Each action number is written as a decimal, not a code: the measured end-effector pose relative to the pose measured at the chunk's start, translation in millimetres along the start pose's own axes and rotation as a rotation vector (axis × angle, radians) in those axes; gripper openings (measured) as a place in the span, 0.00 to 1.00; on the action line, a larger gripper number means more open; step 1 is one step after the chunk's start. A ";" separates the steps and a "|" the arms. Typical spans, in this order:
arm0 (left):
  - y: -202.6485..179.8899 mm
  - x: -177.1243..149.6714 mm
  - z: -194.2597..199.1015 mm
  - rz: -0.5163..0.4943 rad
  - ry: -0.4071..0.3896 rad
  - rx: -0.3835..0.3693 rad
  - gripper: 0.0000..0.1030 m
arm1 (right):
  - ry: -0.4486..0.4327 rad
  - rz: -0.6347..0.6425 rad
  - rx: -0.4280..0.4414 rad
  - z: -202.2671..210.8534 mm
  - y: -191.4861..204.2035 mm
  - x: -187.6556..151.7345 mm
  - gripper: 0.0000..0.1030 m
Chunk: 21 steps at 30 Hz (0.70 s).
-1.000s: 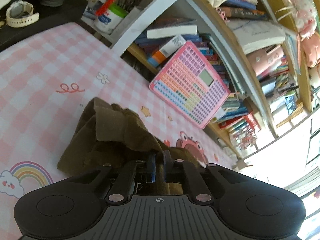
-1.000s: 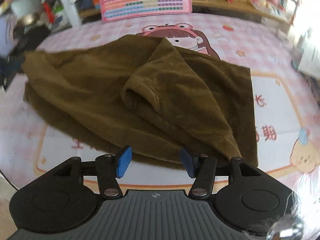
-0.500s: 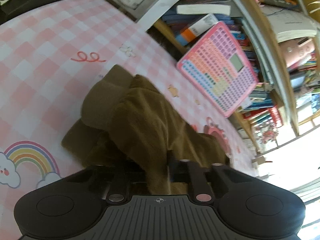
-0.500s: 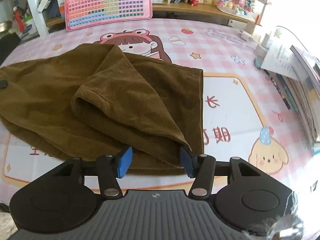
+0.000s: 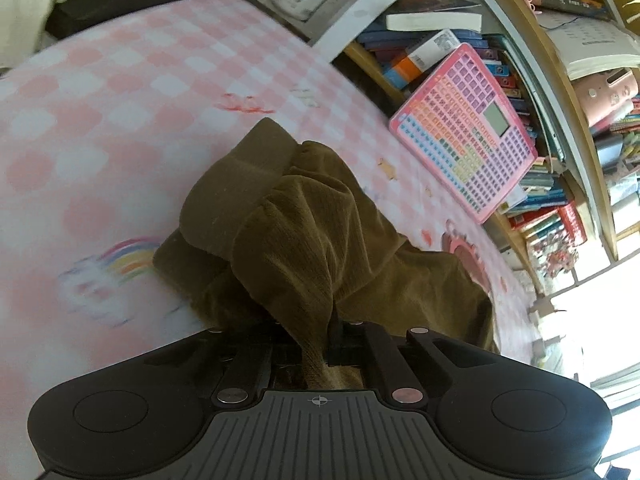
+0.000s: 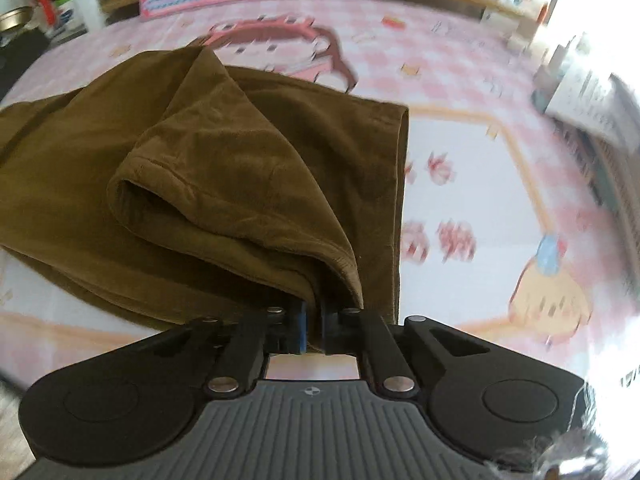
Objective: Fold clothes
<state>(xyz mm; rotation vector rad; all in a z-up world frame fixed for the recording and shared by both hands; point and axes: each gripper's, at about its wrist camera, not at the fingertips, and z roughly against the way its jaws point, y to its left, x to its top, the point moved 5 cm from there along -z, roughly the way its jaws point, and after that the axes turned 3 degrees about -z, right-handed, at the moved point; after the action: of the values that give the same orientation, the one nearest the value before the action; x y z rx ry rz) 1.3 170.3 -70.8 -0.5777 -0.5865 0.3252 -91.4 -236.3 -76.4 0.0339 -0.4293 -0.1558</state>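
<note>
1. The olive-brown garment (image 6: 248, 184) lies bunched on the table (image 6: 460, 152), which is covered by a pink checked mat printed with cartoon figures.
2. Right gripper (image 6: 313, 330): the jaws have just been closing and now stand together, clamped on the garment. The cloth caught between them is the hemmed corner of the upper fold, at its near right end.
3. From that corner the upper fold rises away from the right gripper and forms an open pocket toward the left of the right wrist view. A flatter layer of the same garment lies beneath it on the mat.
4. The garment's straight right edge runs from beside the right gripper toward the far side of the table.
5. Left gripper (image 5: 320, 340): the jaws have been closing and are pinched together on the garment (image 5: 304, 248). A thick ridge of cloth runs between them and hides their tips.
6. In the left wrist view the garment heaps forward from the left gripper, and a rounded flap lies at its far end on the mat.
7. A pink keyboard toy (image 5: 468, 128) leans against the bookshelf (image 5: 568, 92) behind the table, well apart from the garment.
</note>
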 end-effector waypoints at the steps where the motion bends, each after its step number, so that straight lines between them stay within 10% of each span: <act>1: 4.4 -3.7 7.3 -0.005 0.007 0.008 0.03 | 0.040 -0.012 0.040 4.1 2.2 -7.4 0.04; 6: 15.3 -3.4 57.4 0.060 0.032 -0.206 0.03 | 0.096 -0.240 0.352 43.4 -10.0 -16.7 0.03; 14: -41.1 82.6 39.6 0.205 -0.191 -0.484 0.05 | -0.441 -0.786 0.497 70.6 -87.3 117.9 0.03; 16: -51.4 104.2 5.9 0.256 -0.183 -0.410 0.12 | -0.443 -0.753 0.405 53.9 -78.6 150.7 0.09; 19: -51.5 123.0 -40.6 0.254 -0.050 -0.183 0.38 | -0.410 -0.633 0.218 33.2 -63.0 185.2 0.49; 21: -44.1 119.2 -46.3 0.243 -0.015 -0.129 0.44 | -0.385 -0.523 0.144 26.2 -54.4 185.5 0.49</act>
<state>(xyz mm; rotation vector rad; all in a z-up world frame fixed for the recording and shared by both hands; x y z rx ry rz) 128.8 168.8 -25.6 -0.7740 -0.5546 0.5240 56.4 -319.2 20.2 0.2621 -0.8114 -0.6529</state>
